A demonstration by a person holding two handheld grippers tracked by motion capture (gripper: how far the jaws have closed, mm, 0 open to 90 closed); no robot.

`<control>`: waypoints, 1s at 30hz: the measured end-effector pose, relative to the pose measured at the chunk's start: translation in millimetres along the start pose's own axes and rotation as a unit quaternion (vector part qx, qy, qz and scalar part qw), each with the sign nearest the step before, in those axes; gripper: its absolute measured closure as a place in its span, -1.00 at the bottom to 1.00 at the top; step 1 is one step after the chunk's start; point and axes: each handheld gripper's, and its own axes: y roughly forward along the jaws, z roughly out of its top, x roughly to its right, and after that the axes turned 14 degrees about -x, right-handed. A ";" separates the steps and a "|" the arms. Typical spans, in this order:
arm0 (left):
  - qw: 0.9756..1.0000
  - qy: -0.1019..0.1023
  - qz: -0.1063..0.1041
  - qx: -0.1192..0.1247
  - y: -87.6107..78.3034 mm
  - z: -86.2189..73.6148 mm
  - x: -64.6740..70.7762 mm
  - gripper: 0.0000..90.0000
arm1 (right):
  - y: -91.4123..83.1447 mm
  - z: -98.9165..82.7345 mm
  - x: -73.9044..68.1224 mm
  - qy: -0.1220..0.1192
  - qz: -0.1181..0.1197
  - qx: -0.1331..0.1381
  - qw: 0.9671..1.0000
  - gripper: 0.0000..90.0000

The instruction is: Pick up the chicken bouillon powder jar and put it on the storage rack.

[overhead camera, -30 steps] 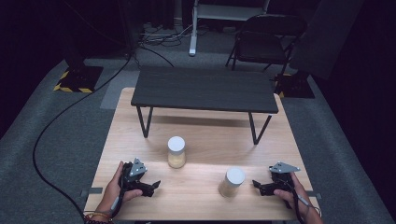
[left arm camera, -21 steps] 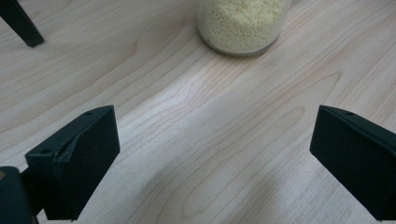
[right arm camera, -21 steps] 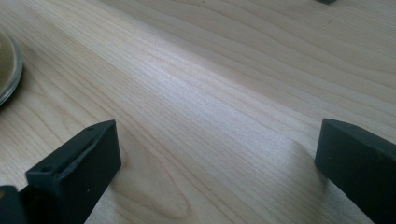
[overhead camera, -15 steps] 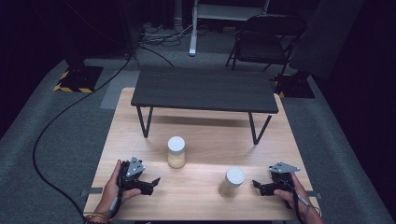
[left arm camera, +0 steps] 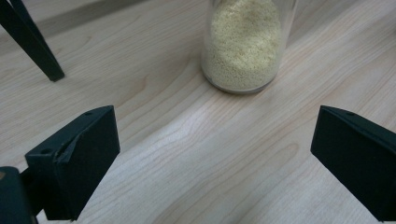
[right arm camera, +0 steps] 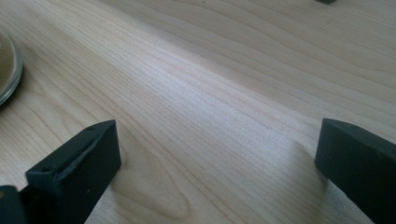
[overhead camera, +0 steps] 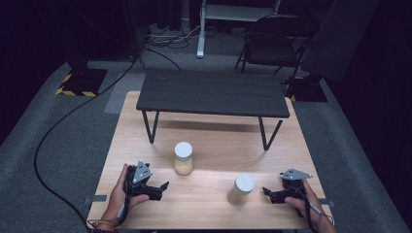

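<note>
Two jars stand on the desk (overhead camera: 145, 121), below the dark raised shelf (overhead camera: 212, 92): one jar (overhead camera: 183, 158) toward the middle, the other jar (overhead camera: 241, 190) near the front edge. The left tool (overhead camera: 164, 185) and right tool (overhead camera: 265, 191) rest low, jaws apart, empty. Judged step: approach. Next, advance each tool to straddle its jar. Bare desk surrounds both.
</note>
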 end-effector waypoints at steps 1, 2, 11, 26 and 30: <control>1.000 0.002 0.000 0.000 0.5 1.1 0.2 -0.97 | 0.0 0.0 0.0 0.000 0.000 0.000 1.000 -1.00; 1.000 0.001 -0.001 0.001 1.0 2.0 0.1 -0.97 | 0.0 0.0 0.0 0.000 0.000 0.000 1.000 -1.00; 1.000 -0.003 -0.002 0.011 4.8 12.7 1.4 -0.97 | 0.0 0.0 0.0 0.000 0.000 0.000 1.000 -1.00; 1.000 0.017 -0.017 -0.003 14.1 33.0 5.2 -0.97 | 0.0 -0.2 -0.7 0.002 -0.001 0.000 1.000 -1.00; 1.000 0.011 -0.019 -0.002 17.0 35.2 3.8 -0.97 | 0.0 -0.2 -0.8 0.002 -0.001 0.000 1.000 -1.00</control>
